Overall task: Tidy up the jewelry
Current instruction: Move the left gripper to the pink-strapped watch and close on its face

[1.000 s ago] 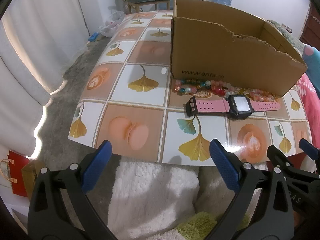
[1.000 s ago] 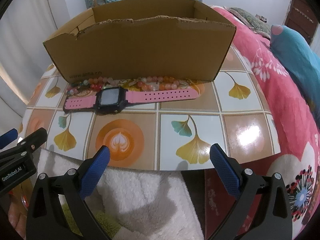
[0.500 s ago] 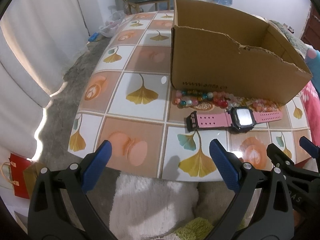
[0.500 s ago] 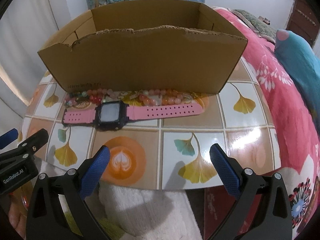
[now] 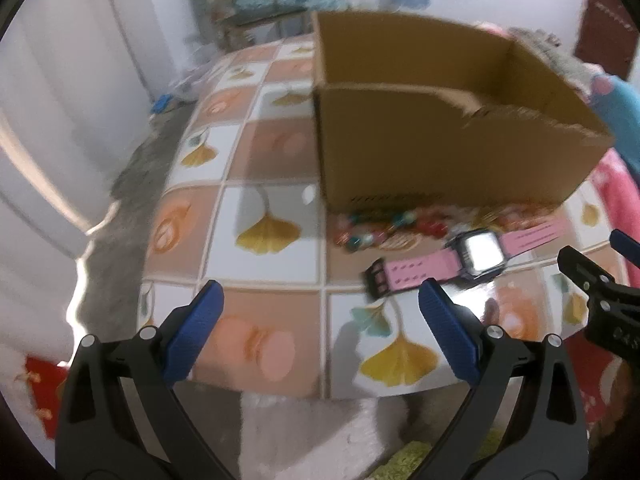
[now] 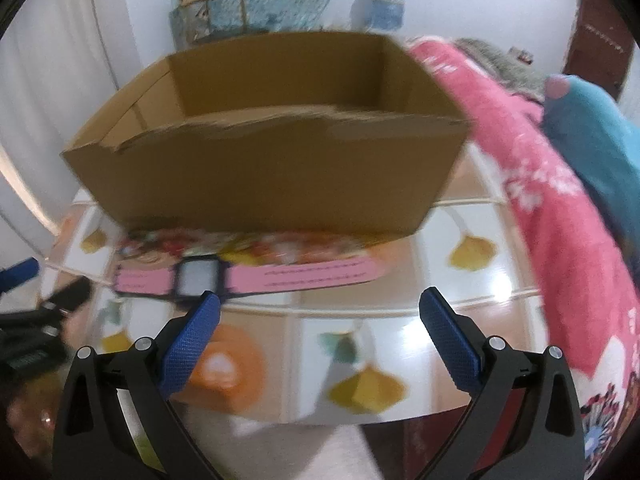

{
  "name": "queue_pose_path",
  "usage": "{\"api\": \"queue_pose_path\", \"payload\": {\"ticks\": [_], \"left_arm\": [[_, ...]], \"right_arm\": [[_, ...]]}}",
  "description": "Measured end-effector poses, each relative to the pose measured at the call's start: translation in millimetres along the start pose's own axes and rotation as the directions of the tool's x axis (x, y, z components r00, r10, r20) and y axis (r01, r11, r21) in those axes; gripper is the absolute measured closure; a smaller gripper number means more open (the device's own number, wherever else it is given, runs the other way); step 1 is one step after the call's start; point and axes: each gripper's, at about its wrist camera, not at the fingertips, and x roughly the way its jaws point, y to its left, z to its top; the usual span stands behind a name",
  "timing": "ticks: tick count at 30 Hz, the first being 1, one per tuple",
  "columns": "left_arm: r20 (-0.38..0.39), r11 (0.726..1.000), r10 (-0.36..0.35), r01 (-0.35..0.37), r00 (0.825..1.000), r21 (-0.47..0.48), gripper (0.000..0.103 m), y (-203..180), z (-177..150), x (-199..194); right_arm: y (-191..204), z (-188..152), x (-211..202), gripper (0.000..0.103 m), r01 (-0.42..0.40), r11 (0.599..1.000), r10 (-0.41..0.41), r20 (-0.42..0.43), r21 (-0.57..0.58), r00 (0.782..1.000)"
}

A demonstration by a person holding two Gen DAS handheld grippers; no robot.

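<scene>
A pink-strapped watch (image 5: 460,260) (image 6: 248,276) with a black case lies flat on the tiled table (image 5: 256,320), in front of a cardboard box (image 5: 440,140) (image 6: 264,176) with a torn front wall. Several coloured bead bracelets (image 5: 380,228) (image 6: 240,246) lie between the watch and the box. My left gripper (image 5: 320,312) is open over the near table edge, left of the watch. My right gripper (image 6: 320,308) is open with nothing between its fingers, its left fingertip close under the watch case. Both views are blurred.
A pink floral blanket (image 6: 560,240) and a teal pillow (image 6: 592,132) border the table's right side. White fluffy fabric (image 5: 312,432) lies below the front edge. A chair (image 5: 248,4) and a water bottle (image 6: 384,4) stand at the far wall. Grey floor (image 5: 128,200) is at left.
Both grippers have moved forward over the table toward the watch and box, which now look larger and nearer. Both stay open. The jewelry has not moved.
</scene>
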Motion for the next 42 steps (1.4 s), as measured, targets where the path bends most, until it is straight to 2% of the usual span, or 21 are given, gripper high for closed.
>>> {"api": "queue_pose_path", "payload": {"ticks": [2,5,11,14,18,19,20,23,25,27,29,31,33,36,42], "left_arm": [[0.046,0.995,-0.095,0.096,0.994,-0.004,0.008,2.9,-1.6,-4.0],[0.082,0.983,-0.182,0.184,0.98,-0.017,0.008,5.7,-6.1,-5.3],[0.043,0.964,-0.266,0.265,0.963,0.019,0.009,-1.4,-7.3,-2.7],[0.053,0.965,-0.259,0.256,0.964,0.057,0.009,-6.8,-6.4,-2.2],[0.066,0.965,-0.24,0.231,0.969,0.123,0.009,-14.0,-5.2,2.0],[0.072,0.962,-0.24,0.227,0.968,0.152,0.012,-17.6,-4.8,2.1],[0.076,0.957,-0.242,0.225,0.967,0.184,0.021,-22.3,-4.4,2.6],[0.056,0.928,-0.266,0.24,0.962,0.285,0.037,-40.1,-3.3,9.9],[0.039,0.903,-0.281,0.25,0.959,0.351,0.042,-53.7,-3.6,14.2],[0.03,0.874,-0.287,0.249,0.957,0.416,0.042,-67.3,-5.6,17.9],[0.014,0.837,-0.3,0.256,0.954,0.484,0.042,-81.3,-7.9,21.3],[0.0,0.814,-0.301,0.257,0.954,0.521,0.043,-91.9,-9.9,25.0],[-0.025,0.793,-0.302,0.266,0.953,0.548,0.051,-101.3,-10.9,31.6],[-0.031,0.796,-0.273,0.244,0.962,0.554,0.058,-105.3,-11.4,38.9],[-0.045,0.792,-0.269,0.248,0.962,0.559,0.055,-105.0,-8.7,38.8]], "right_arm": [[-15.1,-4.5,-2.0,0.006,-0.008,1.0,0.008,0.031,-0.005,0.999],[-33.7,-9.9,-3.0,0.006,-0.071,0.997,0.071,0.033,-0.017,0.997],[-24.7,-5.5,-3.6,0.006,-0.202,0.976,0.203,-0.001,-0.077,0.979],[-14.9,0.5,1.4,0.006,-0.261,0.961,0.261,-0.013,-0.095,0.965],[-6.0,7.3,8.3,0.019,-0.321,0.943,0.318,-0.046,-0.085,0.947],[-5.2,8.3,11.5,0.023,-0.339,0.938,0.335,-0.062,-0.072,0.94],[-4.2,8.0,12.6,0.027,-0.354,0.933,0.35,-0.071,-0.061,0.934],[-5.6,11.6,22.9,0.037,-0.399,0.917,0.397,-0.111,0.002,0.911],[-6.4,12.5,29.0,0.042,-0.421,0.906,0.422,-0.13,0.041,0.897],[-9.0,13.7,33.5,0.047,-0.442,0.893,0.449,-0.14,0.081,0.883],[-10.7,14.5,35.9,0.049,-0.449,0.888,0.459,-0.144,0.102,0.877],[-11.3,14.7,37.4,0.049,-0.444,0.89,0.455,-0.143,0.105,0.879],[-12.4,15.3,38.6,0.049,-0.444,0.889,0.457,-0.144,0.115,0.878],[-13.6,16.7,39.2,0.049,-0.451,0.884,0.466,-0.143,0.126,0.873],[-16.0,18.6,40.1,0.049,-0.465,0.875,0.481,-0.139,0.134,0.866]]}}
